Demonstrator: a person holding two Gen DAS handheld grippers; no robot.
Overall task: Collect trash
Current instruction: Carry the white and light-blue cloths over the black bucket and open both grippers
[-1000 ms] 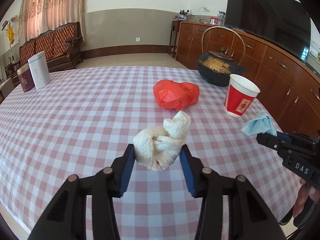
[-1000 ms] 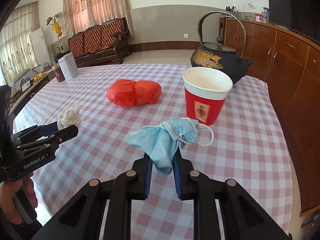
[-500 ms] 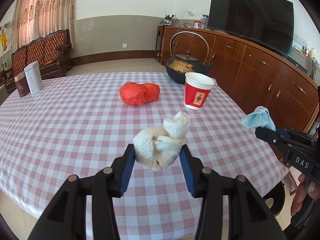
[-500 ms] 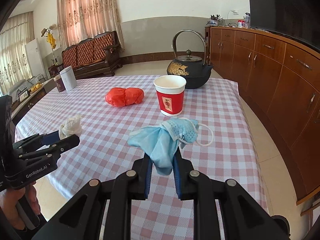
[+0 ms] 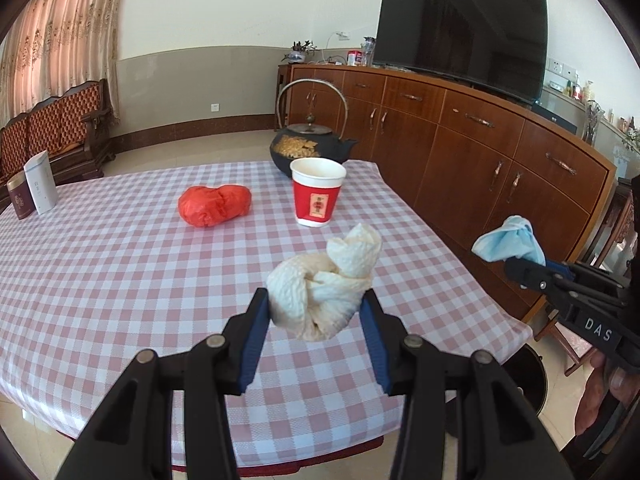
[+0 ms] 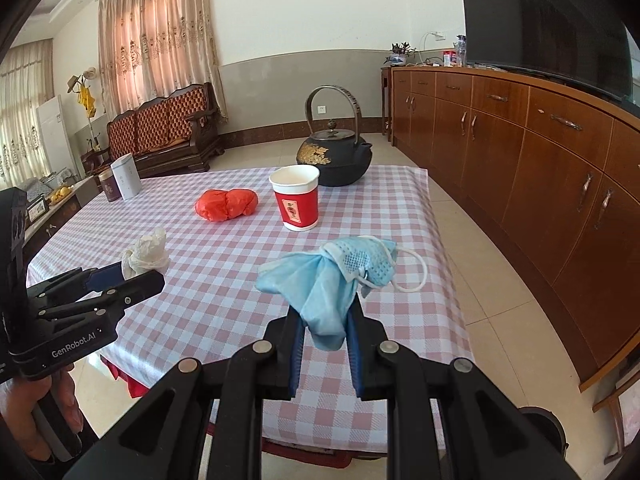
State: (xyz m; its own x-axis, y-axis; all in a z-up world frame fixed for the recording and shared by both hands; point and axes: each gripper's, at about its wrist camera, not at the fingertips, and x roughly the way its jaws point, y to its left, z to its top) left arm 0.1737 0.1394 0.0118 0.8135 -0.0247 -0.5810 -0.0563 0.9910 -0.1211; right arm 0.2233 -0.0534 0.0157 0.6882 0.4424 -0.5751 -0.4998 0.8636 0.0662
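Farther back: "DAS" right gripper (image 5: 520,270), mask (image 5: 508,240)

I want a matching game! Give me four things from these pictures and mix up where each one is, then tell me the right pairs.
Things:
1. crumpled white tissue
2. blue face mask
3. red plastic bag
4. black teapot

Where it is:
A. lying on the checked tablecloth, left of the red paper cup
B. pinched in the right gripper
C. standing at the far edge of the table, behind the cup
D. pinched in the left gripper

Right pairs: 1-D, 2-B, 3-A, 4-C
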